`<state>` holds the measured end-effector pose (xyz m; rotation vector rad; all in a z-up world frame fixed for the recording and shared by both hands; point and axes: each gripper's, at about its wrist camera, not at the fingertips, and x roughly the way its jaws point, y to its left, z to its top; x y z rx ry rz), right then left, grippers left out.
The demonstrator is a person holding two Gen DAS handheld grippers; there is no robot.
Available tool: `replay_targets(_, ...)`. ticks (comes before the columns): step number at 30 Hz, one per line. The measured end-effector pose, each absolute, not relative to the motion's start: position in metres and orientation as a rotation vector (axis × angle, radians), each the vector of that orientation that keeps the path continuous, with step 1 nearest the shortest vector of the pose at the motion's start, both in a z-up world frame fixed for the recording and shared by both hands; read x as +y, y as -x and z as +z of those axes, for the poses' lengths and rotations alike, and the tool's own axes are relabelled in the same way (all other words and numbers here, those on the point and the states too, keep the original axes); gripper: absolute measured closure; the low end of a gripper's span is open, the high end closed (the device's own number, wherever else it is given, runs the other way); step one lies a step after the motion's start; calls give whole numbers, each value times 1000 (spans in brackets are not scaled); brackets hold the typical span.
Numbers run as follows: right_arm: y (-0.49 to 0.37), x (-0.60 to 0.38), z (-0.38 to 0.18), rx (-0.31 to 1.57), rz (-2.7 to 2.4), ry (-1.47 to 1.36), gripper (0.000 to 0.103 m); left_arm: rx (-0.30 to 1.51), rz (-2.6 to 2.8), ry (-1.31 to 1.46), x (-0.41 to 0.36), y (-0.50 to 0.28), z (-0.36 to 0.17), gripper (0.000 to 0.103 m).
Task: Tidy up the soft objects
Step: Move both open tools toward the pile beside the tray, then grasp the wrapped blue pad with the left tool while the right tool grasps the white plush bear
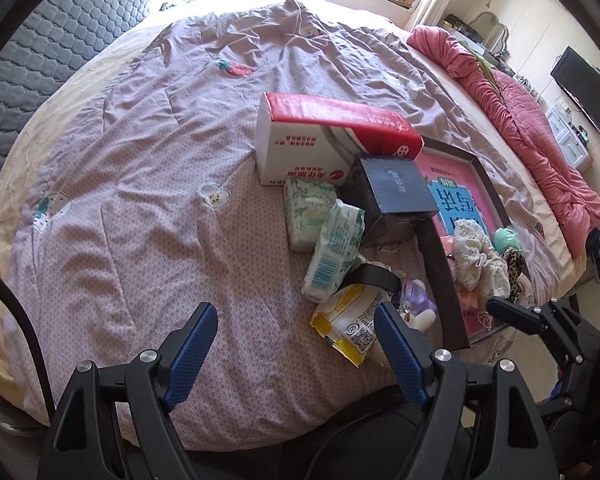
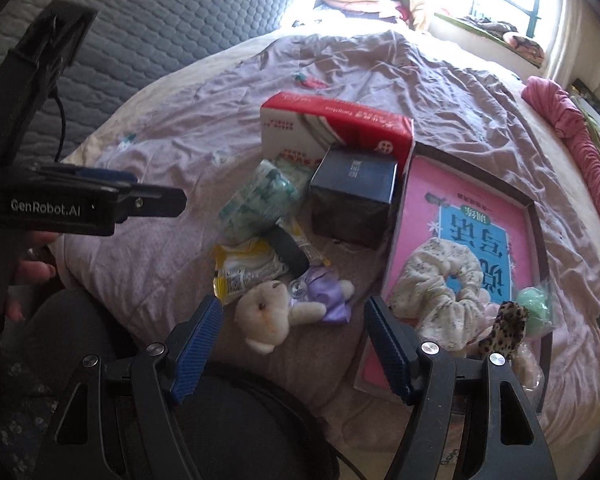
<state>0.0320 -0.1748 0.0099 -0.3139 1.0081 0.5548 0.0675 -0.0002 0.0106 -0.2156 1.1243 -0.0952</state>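
Note:
A small plush bear (image 2: 270,314) in a purple dress lies on the bed, just ahead of my open, empty right gripper (image 2: 294,340); it also shows in the left wrist view (image 1: 418,306). A floral scrunchie (image 2: 440,292), a leopard scrunchie (image 2: 504,328) and a green one (image 2: 534,306) lie in a dark-rimmed tray (image 2: 540,232) with a pink book. Tissue packs (image 1: 332,250) and a yellow packet (image 1: 348,322) lie ahead of my open, empty left gripper (image 1: 296,340).
A red and white box (image 1: 324,136) and a dark box (image 1: 396,192) stand behind the packs. A black band (image 1: 374,276) lies by the yellow packet. A rolled pink quilt (image 1: 520,120) runs along the right bed edge. A grey headboard (image 1: 60,52) stands at left.

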Motion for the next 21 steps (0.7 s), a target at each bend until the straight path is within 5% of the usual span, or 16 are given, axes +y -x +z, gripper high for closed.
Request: replay_targets(21,-29,-130,-58,979,685,665,29,1243,-119,237,-16,-121,-42,23)
